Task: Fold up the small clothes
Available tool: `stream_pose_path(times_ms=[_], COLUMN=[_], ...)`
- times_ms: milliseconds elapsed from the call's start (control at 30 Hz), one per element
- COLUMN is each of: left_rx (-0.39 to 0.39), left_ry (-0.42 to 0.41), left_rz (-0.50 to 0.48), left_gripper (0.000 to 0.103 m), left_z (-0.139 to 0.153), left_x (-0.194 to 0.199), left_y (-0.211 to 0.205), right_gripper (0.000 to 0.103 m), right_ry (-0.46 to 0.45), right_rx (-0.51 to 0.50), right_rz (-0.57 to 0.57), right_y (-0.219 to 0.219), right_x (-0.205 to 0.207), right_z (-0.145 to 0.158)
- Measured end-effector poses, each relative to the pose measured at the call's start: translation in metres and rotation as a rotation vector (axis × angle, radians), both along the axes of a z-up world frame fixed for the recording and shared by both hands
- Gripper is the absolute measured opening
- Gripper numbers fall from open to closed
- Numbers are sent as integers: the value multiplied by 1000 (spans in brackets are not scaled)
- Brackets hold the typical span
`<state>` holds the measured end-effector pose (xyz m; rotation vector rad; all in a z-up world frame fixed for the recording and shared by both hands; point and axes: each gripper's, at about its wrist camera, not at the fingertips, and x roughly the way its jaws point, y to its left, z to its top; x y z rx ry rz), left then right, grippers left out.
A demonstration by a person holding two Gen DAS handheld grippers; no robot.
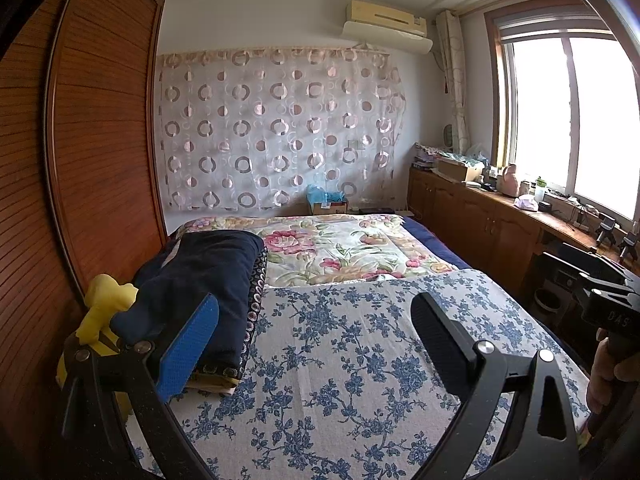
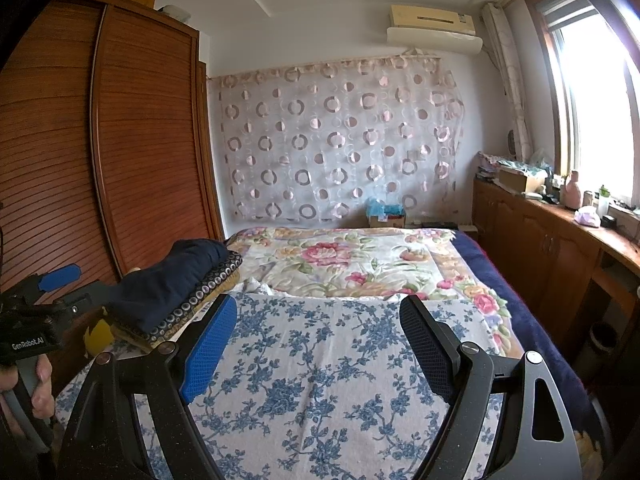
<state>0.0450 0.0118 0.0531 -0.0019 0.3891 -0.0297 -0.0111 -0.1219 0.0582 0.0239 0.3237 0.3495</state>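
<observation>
Both the left gripper and right gripper hover with jaws released, grasping nothing. The folded clothes (navy on top) sit stacked at the bed's left edge, apparently beside something yellow.

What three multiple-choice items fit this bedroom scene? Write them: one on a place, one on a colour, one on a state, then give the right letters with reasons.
1. Where does the stack of folded clothes lie?
A. At the bed's edge nearest the wooden wardrobe
B. On the window counter
C. On the floor

2. What colour is the top garment of that stack?
A. Red
B. Dark navy
C. White

3. How do the right gripper jaws stand?
A. Clamped on a sock
B. Shut with nothing between
C. Wide apart, nothing between

Answers:
1 A, the stack sits on the blue-flowered sheet beside the wardrobe.
2 B, the uppermost folded piece is dark navy.
3 C, only sheet shows between the spread fingers.
</observation>
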Motion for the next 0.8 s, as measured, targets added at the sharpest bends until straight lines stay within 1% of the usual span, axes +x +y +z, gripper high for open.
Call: stream_pose_path(times_ms=[300,800], left_rx=[-1,4], left_ry=[0,-3], left_rz=[-1,1], left_gripper=[97,97], left_z=[0,-1], left_x=[0,0], left_y=[0,0], right_gripper=[85,85], right_ry=[-12,-10], right_rx=[-15,-13], right_rz=[-7,-6], right_y=[0,0], right_x=[-1,0], right_z=[-3,-3])
